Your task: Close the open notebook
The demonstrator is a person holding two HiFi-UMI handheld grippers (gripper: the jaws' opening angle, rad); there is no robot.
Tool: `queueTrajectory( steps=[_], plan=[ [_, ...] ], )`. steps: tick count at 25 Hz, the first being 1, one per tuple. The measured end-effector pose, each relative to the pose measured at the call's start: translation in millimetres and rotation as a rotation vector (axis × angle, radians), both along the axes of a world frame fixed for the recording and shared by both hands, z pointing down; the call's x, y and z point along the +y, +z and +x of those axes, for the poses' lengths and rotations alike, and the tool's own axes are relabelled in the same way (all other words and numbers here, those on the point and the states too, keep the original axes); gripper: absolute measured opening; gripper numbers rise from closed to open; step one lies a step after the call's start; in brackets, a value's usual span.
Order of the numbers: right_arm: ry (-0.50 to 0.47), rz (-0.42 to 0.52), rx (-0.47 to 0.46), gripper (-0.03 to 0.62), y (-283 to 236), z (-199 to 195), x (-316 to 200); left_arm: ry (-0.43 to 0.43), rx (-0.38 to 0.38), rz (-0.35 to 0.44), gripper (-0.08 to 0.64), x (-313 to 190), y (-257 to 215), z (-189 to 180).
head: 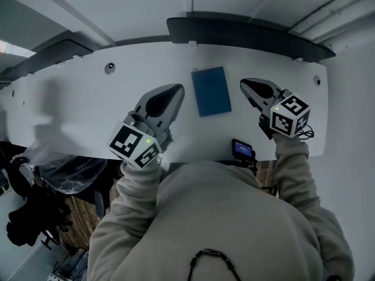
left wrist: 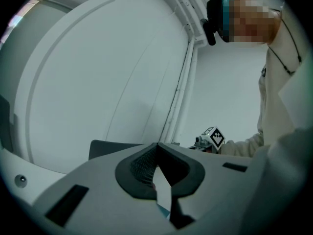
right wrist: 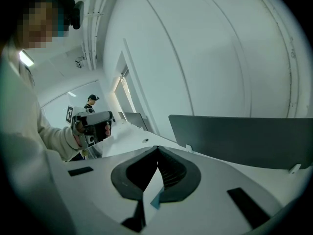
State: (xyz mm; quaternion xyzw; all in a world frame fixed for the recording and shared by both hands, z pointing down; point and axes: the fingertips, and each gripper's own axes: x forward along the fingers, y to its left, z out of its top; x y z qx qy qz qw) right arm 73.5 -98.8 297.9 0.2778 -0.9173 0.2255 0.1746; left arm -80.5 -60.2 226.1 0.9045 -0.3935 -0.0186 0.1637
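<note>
The notebook lies flat on the white table with its blue cover up and shut. From the head view no page edge can be made out.

The left gripper is just left of the notebook and the right gripper just right of it. Both are apart from it, and the head view does not show whether either rests on the table.

In the left gripper view the fingertips are pressed together at the front with nothing pinched. Through the gap behind them a strip of white and a sliver of blue show, too small to name. The right gripper view shows the same: its fingertips meet, empty, with a small blue sliver in the gap.

Beyond the notebook a dark partition runs along the table's far edge, its right end cut off by a wall. On the notebook's near side a small device with a lit screen sits at the table's edge. Its lower part is hidden behind the person's hooded top, which also covers the near table edge.

In the right gripper view a second person stands far off, tiny and indistinct.
</note>
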Motion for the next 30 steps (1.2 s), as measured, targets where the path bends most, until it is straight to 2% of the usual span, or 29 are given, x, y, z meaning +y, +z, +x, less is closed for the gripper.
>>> queueTrajectory(
  steps=[2, 7, 13, 30],
  plan=[
    [0.0, -0.002, -0.002, 0.02, 1.6, -0.7, 1.2, 0.001, 0.005, -0.006, -0.005, 1.9, 2.8, 0.2],
    [-0.011, -0.006, 0.02, 0.02, 10.3, -3.2, 5.6, 0.033, 0.075, -0.019, -0.003, 6.6, 3.9, 5.9],
    [-0.019, -0.019, 0.019, 0.02, 14.0, -8.3, 8.3, 0.026, 0.053, -0.037, -0.003, 11.7, 14.9, 3.4],
    [-0.025, -0.051, 0.024, 0.02, 31.5, -16.5, 7.6, 0.003, 0.061, -0.094, -0.005, 18.3, 39.5, -3.6]
  ],
)
